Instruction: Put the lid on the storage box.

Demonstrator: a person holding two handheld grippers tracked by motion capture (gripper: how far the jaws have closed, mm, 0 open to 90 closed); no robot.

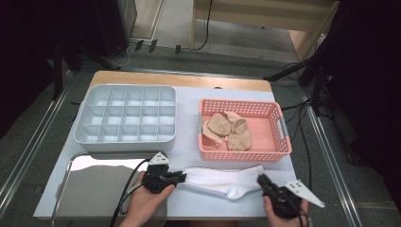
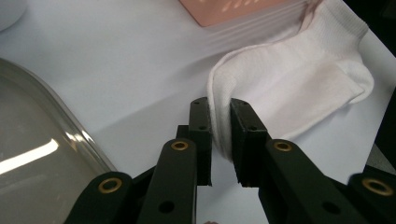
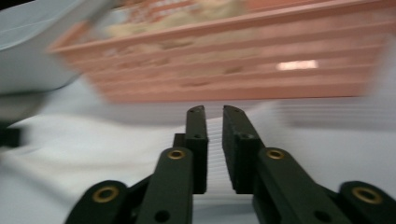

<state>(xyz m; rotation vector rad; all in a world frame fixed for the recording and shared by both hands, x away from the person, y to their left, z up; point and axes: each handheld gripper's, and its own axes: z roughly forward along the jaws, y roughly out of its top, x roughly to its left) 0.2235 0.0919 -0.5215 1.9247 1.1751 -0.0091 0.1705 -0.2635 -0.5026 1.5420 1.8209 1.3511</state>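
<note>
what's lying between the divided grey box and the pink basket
Nothing: in the high view, bare white tabletop separates the box from the basket.

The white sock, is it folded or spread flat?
Spread: the white sock lies stretched between the left gripper and right gripper.

The right gripper view is motion-blurred, smearing the pink basket (image 3: pixel 233 60) and the tan socks (image 3: pixel 187 18) inside it into streaks. White fabric sits between the right gripper (image 3: pixel 214 116) jaws, but whether they pinch it cannot be told. The high view's bottom edge cuts off both forearms.
</note>
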